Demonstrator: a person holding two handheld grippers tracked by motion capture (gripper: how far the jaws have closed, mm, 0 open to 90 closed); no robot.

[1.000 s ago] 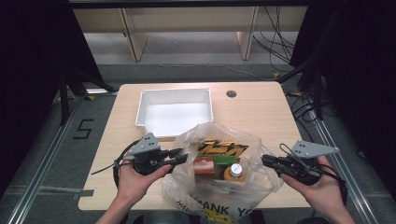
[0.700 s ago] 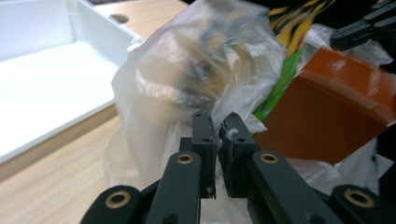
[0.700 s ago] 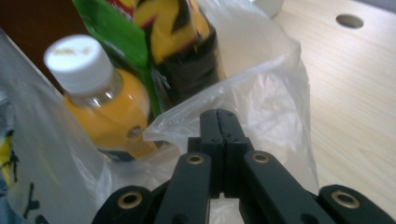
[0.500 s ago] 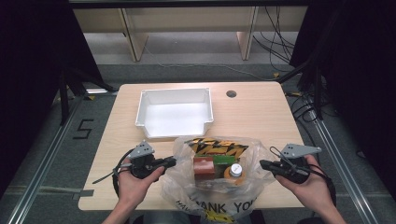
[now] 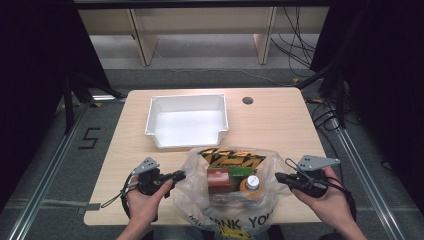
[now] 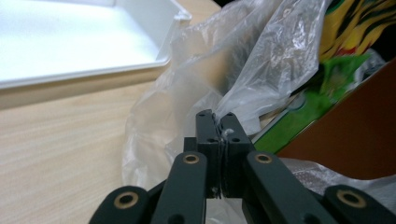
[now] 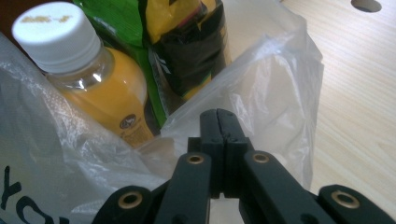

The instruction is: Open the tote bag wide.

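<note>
A clear plastic bag (image 5: pixel 196 202) with black print lies open at the table's front edge. Inside are a yellow-and-black snack packet (image 5: pixel 231 159), a red-brown box (image 5: pixel 217 180), a green carton (image 5: pixel 239 172) and an orange juice bottle (image 5: pixel 252 182) with a white cap. My left gripper (image 5: pixel 177 176) is shut on the bag's left rim; the film (image 6: pixel 261 60) is pinched between its closed jaws (image 6: pixel 218 122). At the bag's right rim my right gripper (image 5: pixel 279 177) is shut on the film (image 7: pixel 266 88), close beside the bottle (image 7: pixel 93 88).
An empty white tray (image 5: pixel 186 120) stands just behind the bag, near the table's middle. A round cable hole (image 5: pixel 247 100) sits at the back right of the wooden tabletop (image 5: pixel 280 130). Cables and shelf legs lie on the floor beyond the table.
Both hands have sunk toward the tabletop, the left more than the right. The bag, held up and bunched before, now sits lower and spread out between the grippers.
</note>
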